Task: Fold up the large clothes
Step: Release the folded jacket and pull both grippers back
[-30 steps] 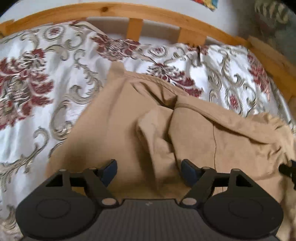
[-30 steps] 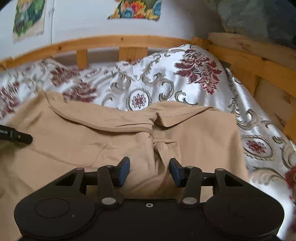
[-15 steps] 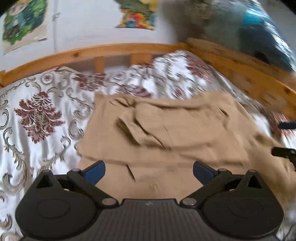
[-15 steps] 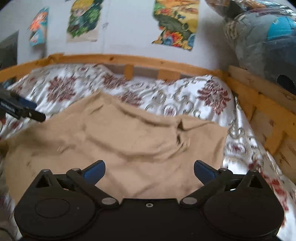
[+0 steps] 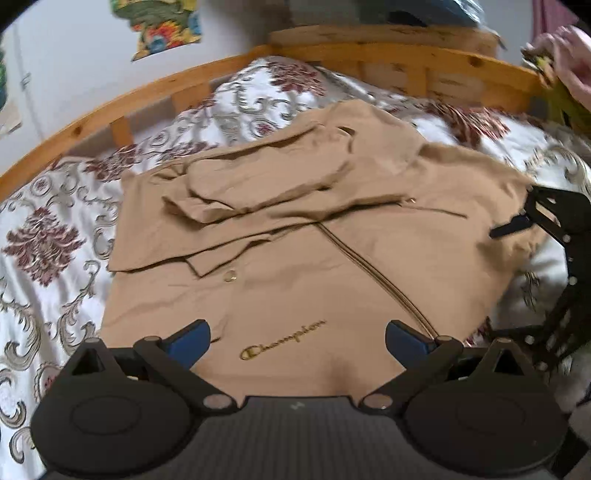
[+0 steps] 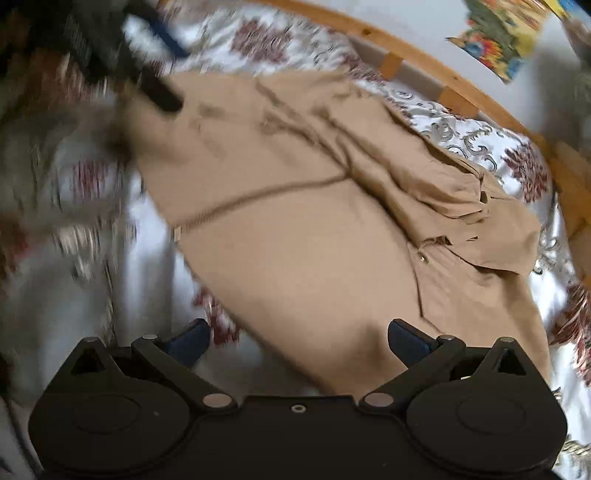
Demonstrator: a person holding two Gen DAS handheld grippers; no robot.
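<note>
A tan zip jacket (image 5: 295, 258) with a gold logo lies flat on the bed, front up, both sleeves folded across its upper part. My left gripper (image 5: 297, 338) hangs over the jacket's near edge, jaws wide open, nothing between the blue pads (image 5: 188, 338). My right gripper (image 6: 299, 338) is also wide open and empty, over the jacket's near corner (image 6: 332, 350). In the left wrist view the right gripper (image 5: 517, 225) shows at the jacket's right edge. The right wrist view is blurred, with the left gripper (image 6: 155, 88) at upper left.
A white bedspread (image 5: 48, 236) with red and grey flowers covers the bed. A wooden bed rail (image 5: 155, 88) curves along the far side and right. Posters (image 5: 166, 33) hang on the wall behind. Something pink and blurred (image 5: 569, 55) shows at the upper right.
Both grippers opened from part-closed around folds of the jacket to fully wide and let the cloth go. Both pulled back and rolled, so the whole jacket now shows.
</note>
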